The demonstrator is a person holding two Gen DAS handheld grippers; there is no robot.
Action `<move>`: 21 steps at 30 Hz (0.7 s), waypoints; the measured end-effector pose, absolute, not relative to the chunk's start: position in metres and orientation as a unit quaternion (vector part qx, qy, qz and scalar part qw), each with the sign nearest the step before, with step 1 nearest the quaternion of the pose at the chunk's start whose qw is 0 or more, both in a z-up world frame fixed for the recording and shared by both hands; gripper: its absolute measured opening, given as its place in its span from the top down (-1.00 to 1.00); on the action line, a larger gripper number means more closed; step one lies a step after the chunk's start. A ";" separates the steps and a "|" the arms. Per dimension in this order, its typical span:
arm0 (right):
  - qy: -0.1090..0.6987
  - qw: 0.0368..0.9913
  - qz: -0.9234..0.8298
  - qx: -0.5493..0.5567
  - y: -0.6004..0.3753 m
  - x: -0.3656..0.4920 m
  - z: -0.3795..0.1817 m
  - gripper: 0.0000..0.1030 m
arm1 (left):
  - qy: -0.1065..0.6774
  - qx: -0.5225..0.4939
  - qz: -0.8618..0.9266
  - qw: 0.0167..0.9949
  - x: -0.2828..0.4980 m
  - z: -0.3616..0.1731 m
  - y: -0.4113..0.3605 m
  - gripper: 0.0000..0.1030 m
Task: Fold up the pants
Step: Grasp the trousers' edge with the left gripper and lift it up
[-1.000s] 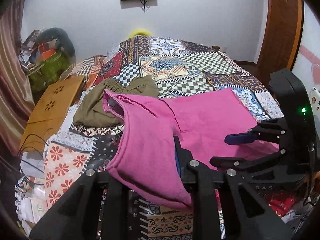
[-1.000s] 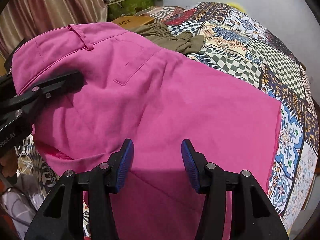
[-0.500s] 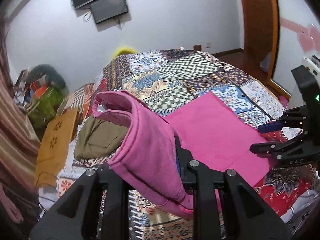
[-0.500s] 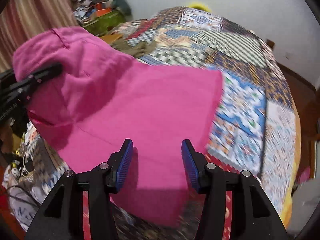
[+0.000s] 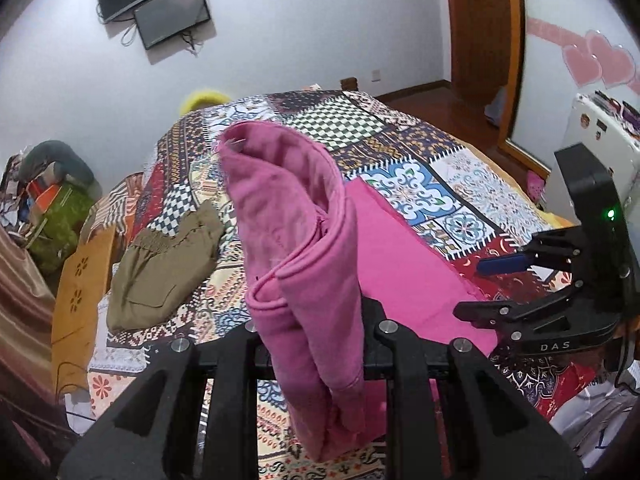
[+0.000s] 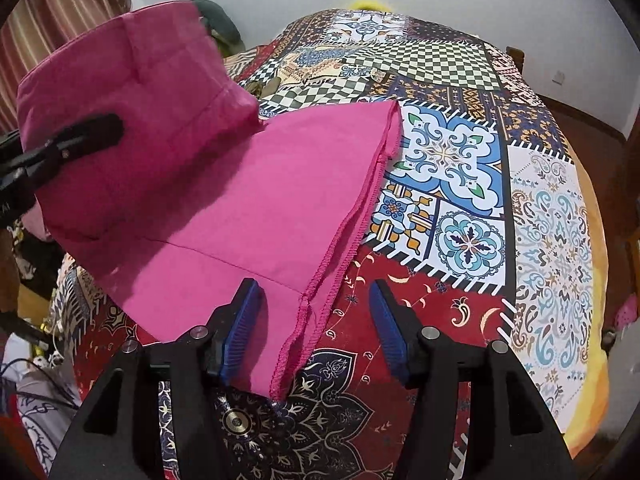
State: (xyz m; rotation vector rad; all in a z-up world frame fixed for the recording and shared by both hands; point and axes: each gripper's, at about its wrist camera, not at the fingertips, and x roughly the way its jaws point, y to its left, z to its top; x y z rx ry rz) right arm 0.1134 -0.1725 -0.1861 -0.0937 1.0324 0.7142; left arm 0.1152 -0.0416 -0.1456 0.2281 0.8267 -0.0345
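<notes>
The pink pants lie on the patchwork bedspread, leg hem towards the bed's near corner. My left gripper is shut on the bunched waist end of the pants and holds it raised above the bed; its fingertips are hidden by cloth. It shows in the right wrist view as a black finger clamped on the lifted cloth. My right gripper is open and empty, its blue pads either side of the hem's stitched edge, low over the bed. It also shows in the left wrist view.
Olive-brown pants lie on the bed to the left. A wooden board leans at the bed's left side beside a pile of bags. A white appliance and a wooden door stand to the right.
My left gripper has lifted the waist end higher and tilted upwards. The right gripper has moved along the pants to the hem edge and stayed open.
</notes>
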 end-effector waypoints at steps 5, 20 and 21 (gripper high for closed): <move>0.482 0.809 0.335 -0.036 -0.174 0.114 -0.188 -0.03 | 0.414 0.111 -0.026 0.903 0.120 -0.155 -0.050 0.58; 0.480 0.815 0.324 -0.026 -0.185 0.112 -0.186 -0.03 | 0.469 0.090 -0.080 0.875 0.145 -0.177 -0.074 0.58; 0.482 0.815 0.321 -0.023 -0.186 0.113 -0.187 -0.03 | 0.476 0.083 -0.085 0.871 0.147 -0.179 -0.074 0.58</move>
